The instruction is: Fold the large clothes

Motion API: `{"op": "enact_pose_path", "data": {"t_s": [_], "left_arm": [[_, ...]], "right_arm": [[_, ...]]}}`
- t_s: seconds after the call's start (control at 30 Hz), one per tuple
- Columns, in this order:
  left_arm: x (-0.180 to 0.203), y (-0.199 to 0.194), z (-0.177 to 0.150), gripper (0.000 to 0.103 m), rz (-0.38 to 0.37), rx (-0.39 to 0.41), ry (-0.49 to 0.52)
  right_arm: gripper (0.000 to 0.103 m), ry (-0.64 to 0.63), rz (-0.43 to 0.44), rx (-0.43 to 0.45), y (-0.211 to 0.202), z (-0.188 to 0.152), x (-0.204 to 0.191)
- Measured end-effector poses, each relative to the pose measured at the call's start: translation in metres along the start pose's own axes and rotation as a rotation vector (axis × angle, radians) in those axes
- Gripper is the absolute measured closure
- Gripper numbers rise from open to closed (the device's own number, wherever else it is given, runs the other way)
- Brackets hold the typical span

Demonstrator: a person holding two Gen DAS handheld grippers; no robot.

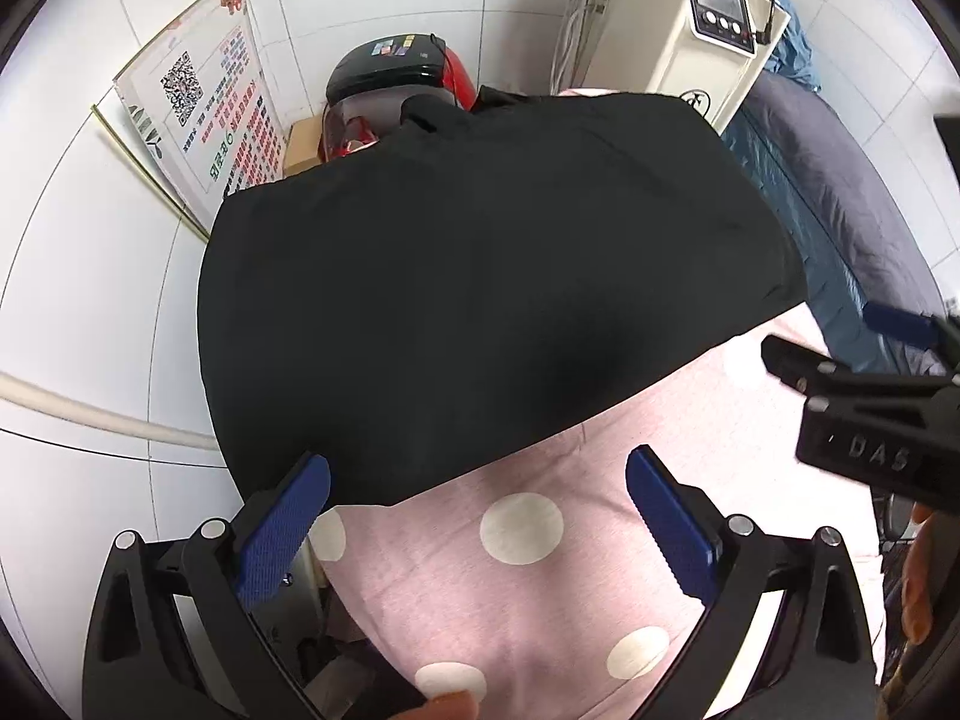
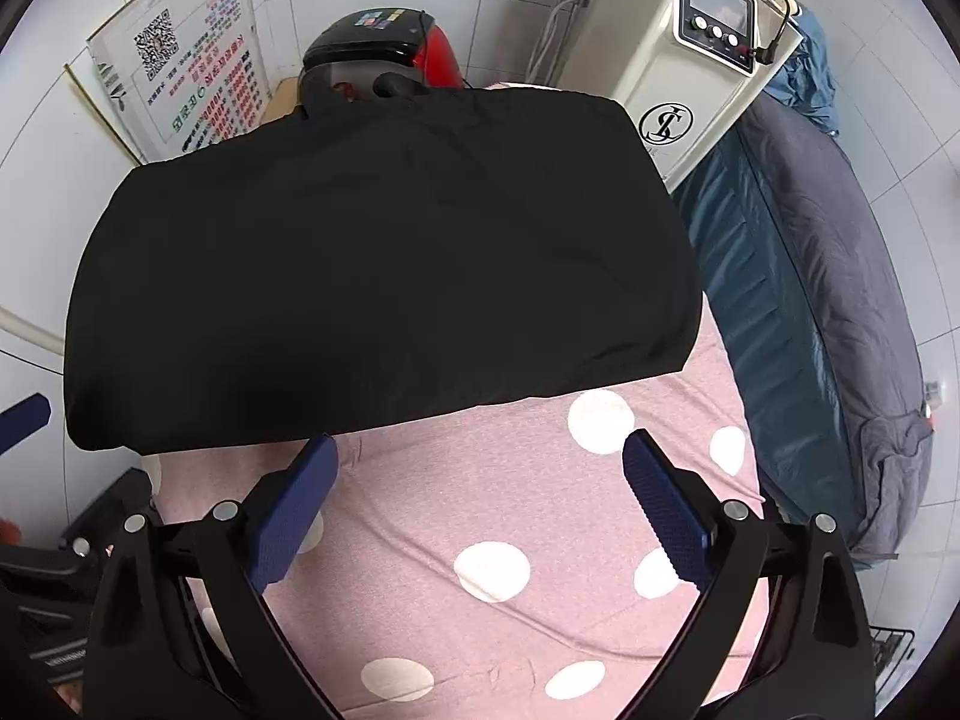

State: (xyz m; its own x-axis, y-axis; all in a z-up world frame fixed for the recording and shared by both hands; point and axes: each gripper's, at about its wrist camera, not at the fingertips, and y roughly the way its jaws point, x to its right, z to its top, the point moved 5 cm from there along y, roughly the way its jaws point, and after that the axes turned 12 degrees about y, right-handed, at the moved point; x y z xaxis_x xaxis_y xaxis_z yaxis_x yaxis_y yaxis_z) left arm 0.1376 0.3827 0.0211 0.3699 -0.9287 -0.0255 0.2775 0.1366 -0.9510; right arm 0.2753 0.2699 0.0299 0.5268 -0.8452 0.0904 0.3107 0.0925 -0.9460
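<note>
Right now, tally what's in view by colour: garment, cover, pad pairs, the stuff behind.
Black: 1, folded garment
Pink with white dots: 1, cover
Blue pad pairs: 2, left gripper and right gripper, both open, nothing between them
Red and black: 1, appliance
Cream: 1, machine
Total: 6

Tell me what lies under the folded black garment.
The black garment rests on a pink sheet with white dots. Whatever the sheet covers is hidden, as is the sheet's far part beneath the garment.
</note>
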Motion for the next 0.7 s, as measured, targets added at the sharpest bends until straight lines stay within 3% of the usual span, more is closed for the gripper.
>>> {"op": "enact_pose_path", "data": {"t_s": [0.13, 0.7], "left_arm": [[-0.004, 0.003, -0.001, 0.006, 0.044, -0.020, 0.010], [-0.005, 0.013, -0.006, 0.006, 0.045, -0.065, 0.011]], "right_arm": [[0.009, -0.008, -0.006, 0.005, -0.002, 0.003, -0.010], [0.009, -0.023, -0.028, -0.018, 0.008, 0.000, -0.022]]}}
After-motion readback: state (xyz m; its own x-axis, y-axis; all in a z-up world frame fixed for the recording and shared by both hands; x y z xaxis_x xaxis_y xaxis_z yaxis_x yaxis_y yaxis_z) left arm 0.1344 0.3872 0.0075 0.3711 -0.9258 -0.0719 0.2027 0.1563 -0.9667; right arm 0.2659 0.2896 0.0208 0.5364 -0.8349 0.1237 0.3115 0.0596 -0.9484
